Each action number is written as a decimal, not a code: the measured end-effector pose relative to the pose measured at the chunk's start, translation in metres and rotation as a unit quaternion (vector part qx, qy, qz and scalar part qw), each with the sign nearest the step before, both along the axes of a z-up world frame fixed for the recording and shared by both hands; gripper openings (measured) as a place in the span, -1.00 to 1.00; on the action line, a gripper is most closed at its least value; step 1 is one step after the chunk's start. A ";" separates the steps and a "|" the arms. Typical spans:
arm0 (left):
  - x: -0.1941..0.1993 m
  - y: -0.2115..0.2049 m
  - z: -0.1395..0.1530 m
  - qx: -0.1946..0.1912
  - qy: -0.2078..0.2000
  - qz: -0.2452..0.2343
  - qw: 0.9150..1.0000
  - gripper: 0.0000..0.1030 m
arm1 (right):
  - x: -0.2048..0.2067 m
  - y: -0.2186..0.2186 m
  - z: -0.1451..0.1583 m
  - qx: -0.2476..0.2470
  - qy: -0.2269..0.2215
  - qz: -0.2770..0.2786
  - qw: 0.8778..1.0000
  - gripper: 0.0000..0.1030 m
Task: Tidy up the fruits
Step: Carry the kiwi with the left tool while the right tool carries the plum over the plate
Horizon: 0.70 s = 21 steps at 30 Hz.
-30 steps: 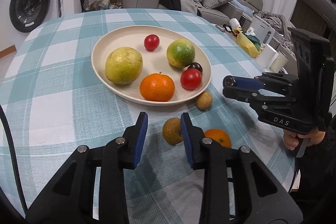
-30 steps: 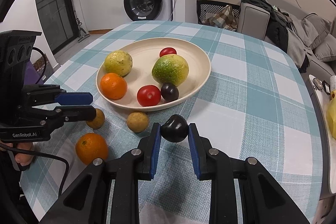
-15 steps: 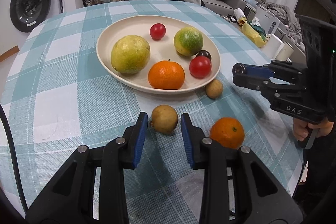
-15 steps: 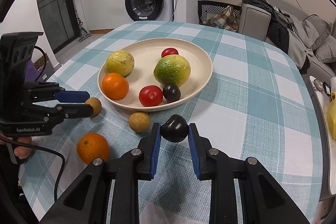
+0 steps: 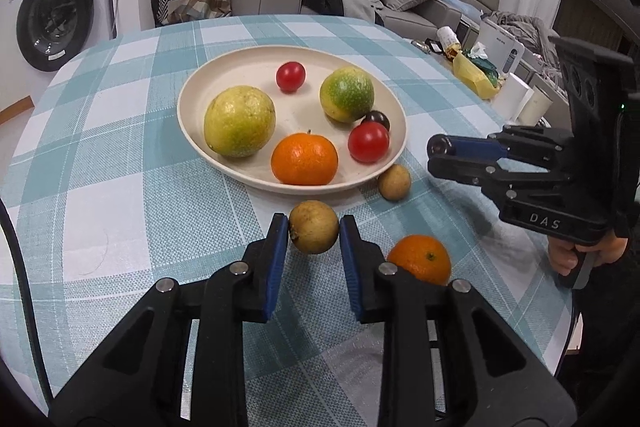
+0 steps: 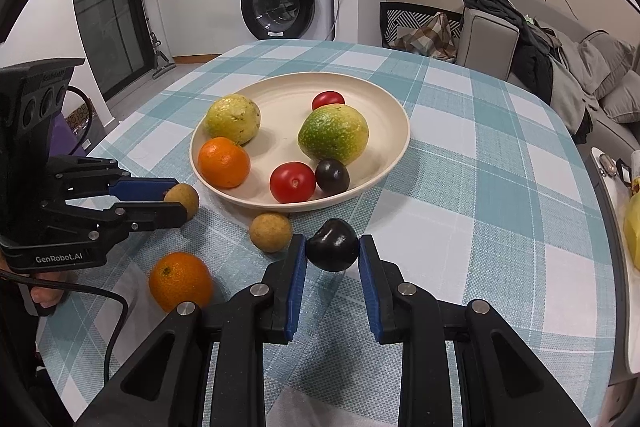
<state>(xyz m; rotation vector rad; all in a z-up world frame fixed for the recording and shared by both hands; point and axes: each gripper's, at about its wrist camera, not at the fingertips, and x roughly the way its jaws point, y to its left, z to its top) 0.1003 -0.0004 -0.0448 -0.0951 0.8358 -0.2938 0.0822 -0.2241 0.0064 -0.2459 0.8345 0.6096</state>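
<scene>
Left gripper (image 5: 314, 227) pinched a brown longan (image 5: 314, 227) just off the plate's (image 5: 192, 131) six o'clock rim, jaws having just closed on it; right gripper (image 6: 333, 247) clamped a dark plum (image 6: 333, 245). On the plate lay two green-yellow fruits, an orange (image 5: 304, 159), two tomatoes and a dark plum.

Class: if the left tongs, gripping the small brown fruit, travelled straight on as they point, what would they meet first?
Probably the near rim of the cream plate, by the orange tangerine; depth is uncertain.
</scene>
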 end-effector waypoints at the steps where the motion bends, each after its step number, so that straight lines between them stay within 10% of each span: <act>1: -0.001 0.001 0.002 -0.003 -0.004 0.002 1.000 -0.54 | 0.000 0.000 0.000 0.002 -0.002 0.000 1.000 -0.48; 21: 0.004 0.011 0.027 -0.003 -0.068 0.040 0.997 -0.54 | -0.005 0.014 0.016 0.065 -0.047 0.015 0.997 -0.48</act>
